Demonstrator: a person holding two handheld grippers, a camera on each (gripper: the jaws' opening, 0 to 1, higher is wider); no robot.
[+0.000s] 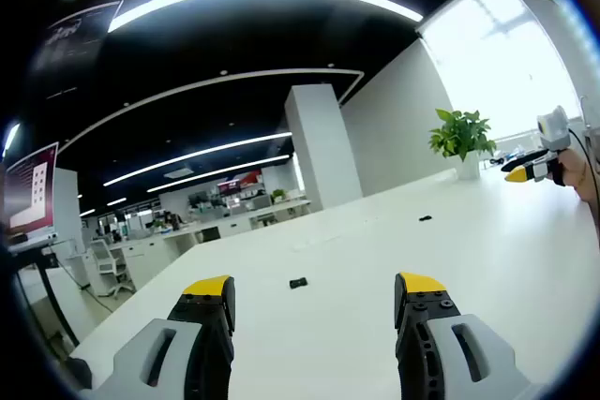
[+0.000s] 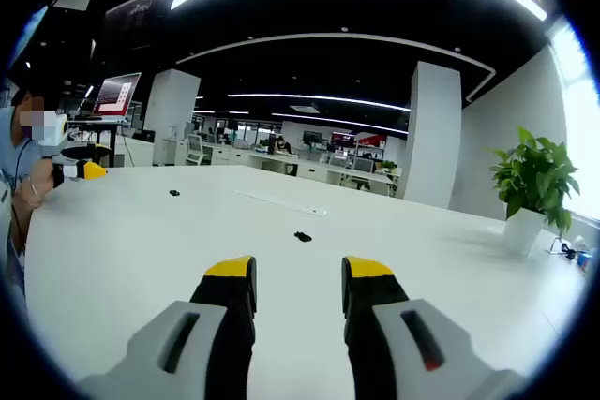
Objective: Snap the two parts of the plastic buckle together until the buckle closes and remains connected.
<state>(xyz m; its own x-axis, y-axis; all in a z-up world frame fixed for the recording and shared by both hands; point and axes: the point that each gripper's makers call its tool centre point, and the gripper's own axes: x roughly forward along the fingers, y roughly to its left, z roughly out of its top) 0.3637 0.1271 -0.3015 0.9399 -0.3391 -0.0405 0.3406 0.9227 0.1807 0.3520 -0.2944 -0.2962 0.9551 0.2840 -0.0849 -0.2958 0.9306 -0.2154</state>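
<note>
Two small black buckle parts lie apart on the white table (image 1: 497, 269). In the left gripper view one part (image 1: 298, 283) rests just beyond my left gripper (image 1: 316, 288), which is open and holds nothing; the other part (image 1: 425, 218) lies farther off to the right. My right gripper (image 1: 532, 172) hovers at the far right edge. In the right gripper view one part (image 2: 302, 237) sits ahead of my open, unloaded right gripper (image 2: 300, 271), and the second part (image 2: 174, 193) lies far left, close to the left gripper (image 2: 84, 170).
A potted plant (image 1: 461, 135) (image 2: 534, 180) stands at the table's end by the bright window. A person's hand and sleeve (image 2: 23, 199) show at the left. Office desks, a white pillar (image 1: 323, 142) and a monitor (image 2: 117, 94) lie behind the table.
</note>
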